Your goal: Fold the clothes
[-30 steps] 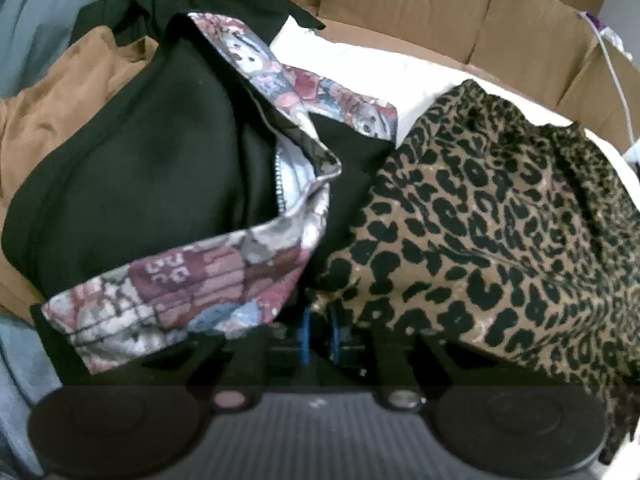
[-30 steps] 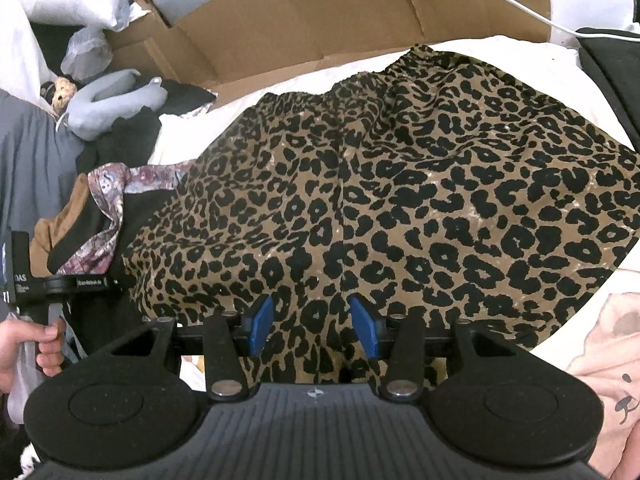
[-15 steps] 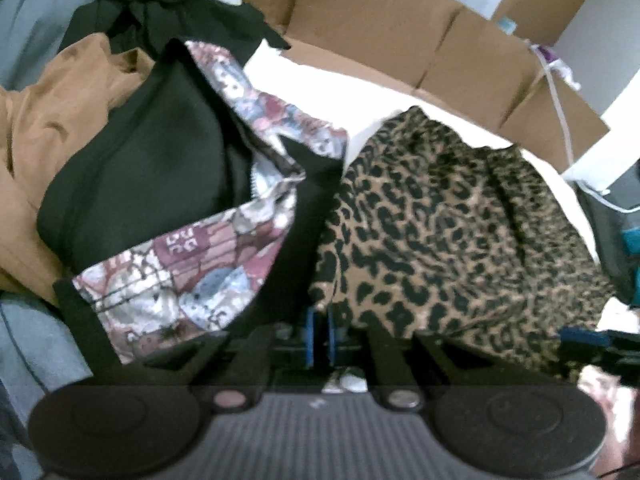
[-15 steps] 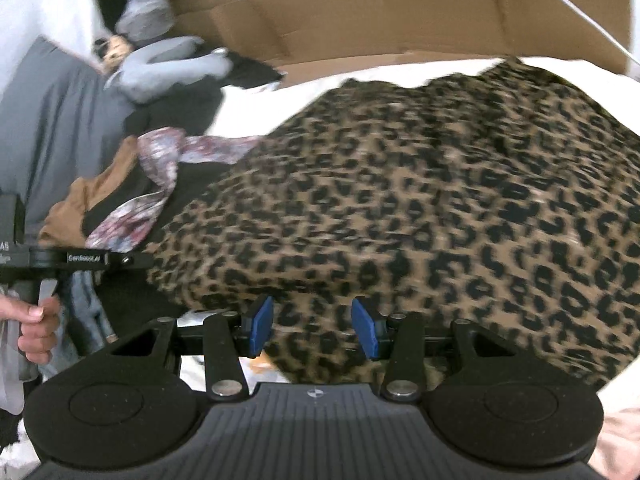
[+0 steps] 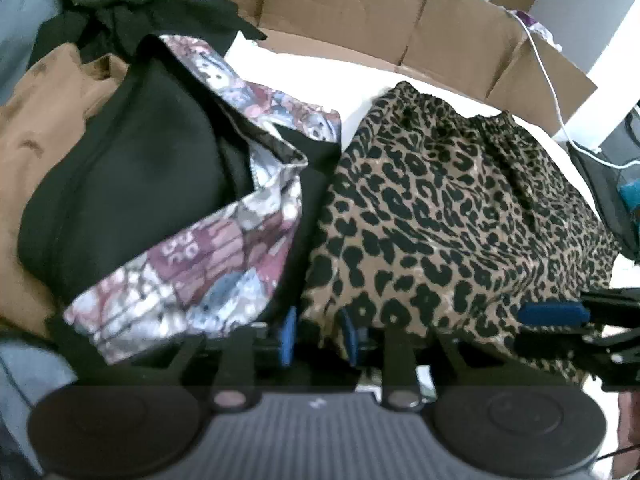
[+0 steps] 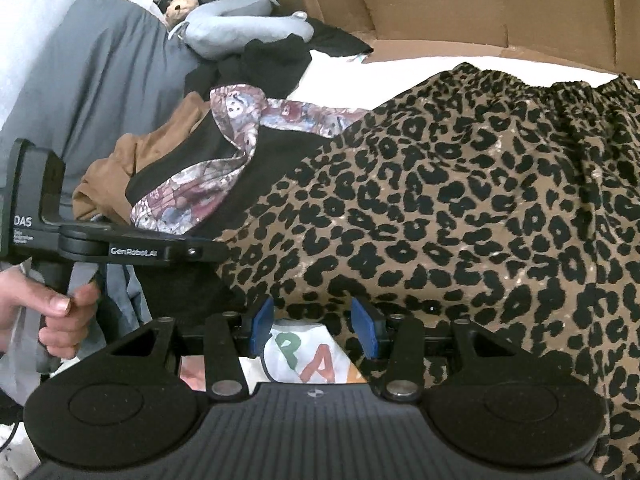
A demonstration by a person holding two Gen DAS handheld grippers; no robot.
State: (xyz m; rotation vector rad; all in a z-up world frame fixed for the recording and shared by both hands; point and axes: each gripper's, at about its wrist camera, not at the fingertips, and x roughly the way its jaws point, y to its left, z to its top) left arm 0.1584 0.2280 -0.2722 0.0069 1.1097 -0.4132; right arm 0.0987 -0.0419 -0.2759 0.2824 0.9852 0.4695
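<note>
Left wrist view: the left gripper (image 5: pixel 316 336) has its blue pads spread a little, with the near hem of the leopard-print skirt (image 5: pixel 460 216) lying in the gap between them; whether the pads touch the cloth cannot be told. Right wrist view: the right gripper (image 6: pixel 314 330) stands spread wide, its jaws apart at the skirt's near edge, gripping nothing, above a white printed garment (image 6: pixel 304 356). One skirt lies spread flat on the white bed surface (image 5: pixel 320 68). Beside it, to the left, one pile holds a black jacket with patterned lining (image 5: pixel 160 184), a brown garment (image 5: pixel 36 136) and another black garment (image 6: pixel 276 60). Cardboard panels (image 5: pixel 360 12) stand behind the bed. One hand (image 6: pixel 52 312) grips the left gripper's handle.
</note>
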